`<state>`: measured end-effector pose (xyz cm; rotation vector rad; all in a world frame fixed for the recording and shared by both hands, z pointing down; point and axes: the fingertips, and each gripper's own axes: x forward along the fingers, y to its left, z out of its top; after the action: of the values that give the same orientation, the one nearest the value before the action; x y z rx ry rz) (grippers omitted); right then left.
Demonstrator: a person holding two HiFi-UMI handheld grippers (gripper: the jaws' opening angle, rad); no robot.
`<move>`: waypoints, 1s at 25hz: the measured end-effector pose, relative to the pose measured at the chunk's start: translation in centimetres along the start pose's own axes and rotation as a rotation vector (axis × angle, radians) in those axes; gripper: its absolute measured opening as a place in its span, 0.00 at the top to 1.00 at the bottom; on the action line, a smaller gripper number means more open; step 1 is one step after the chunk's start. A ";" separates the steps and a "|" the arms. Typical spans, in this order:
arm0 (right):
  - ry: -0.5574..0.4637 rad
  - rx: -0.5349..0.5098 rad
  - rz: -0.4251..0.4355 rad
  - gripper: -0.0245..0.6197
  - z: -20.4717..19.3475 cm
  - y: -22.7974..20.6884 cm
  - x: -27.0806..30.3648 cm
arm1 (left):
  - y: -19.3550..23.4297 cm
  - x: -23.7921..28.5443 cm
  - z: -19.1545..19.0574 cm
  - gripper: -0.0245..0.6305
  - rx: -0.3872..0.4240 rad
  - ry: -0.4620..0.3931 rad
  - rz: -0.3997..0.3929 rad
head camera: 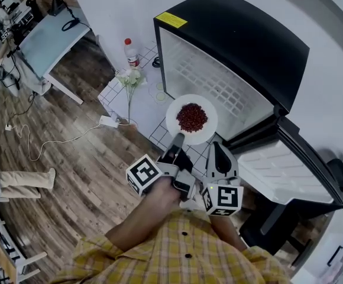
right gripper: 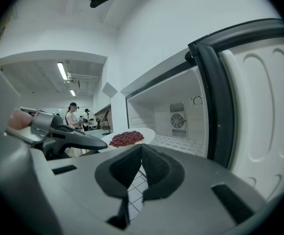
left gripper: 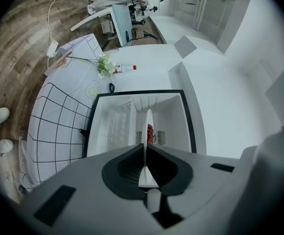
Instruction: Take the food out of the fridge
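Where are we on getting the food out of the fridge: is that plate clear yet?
Done: the black fridge stands open, its white-lined door swung wide. In hand: the left gripper is clamped on the rim of the round white plate of red food, held at the fridge's mouth, apparently just clear. The right gripper is shut and empty. Left: set the plate down, probably on the white grid-pattern tablecloth.

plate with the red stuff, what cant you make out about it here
- Kind of red food: too small in the head and right gripper views.
- Its top in the left gripper view: plate stands edge-on between the left gripper's shut jaws.
- Part of the fridge shelf: head view, plate covers it.
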<state>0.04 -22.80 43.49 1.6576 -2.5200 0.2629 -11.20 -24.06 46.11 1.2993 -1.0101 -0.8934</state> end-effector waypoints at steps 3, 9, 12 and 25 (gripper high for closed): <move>0.002 -0.004 0.005 0.95 -0.1 0.2 -0.1 | 0.0 -1.0 -0.1 0.94 -0.006 -0.005 0.002; 0.024 -0.008 0.038 0.95 -0.7 1.1 -0.4 | 0.4 -2.6 0.0 0.94 -0.025 -0.026 0.009; 0.015 -0.014 0.048 0.95 -0.5 1.5 -0.4 | 0.3 -2.9 0.2 0.94 -0.033 -0.041 -0.002; 0.003 -0.012 0.065 0.95 0.0 1.9 -0.1 | -0.2 -3.3 1.0 0.94 -0.013 -0.066 -0.008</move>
<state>-1.70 -21.98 43.27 1.5709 -2.5712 0.2553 -13.22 -21.25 45.61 1.2709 -1.0494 -0.9521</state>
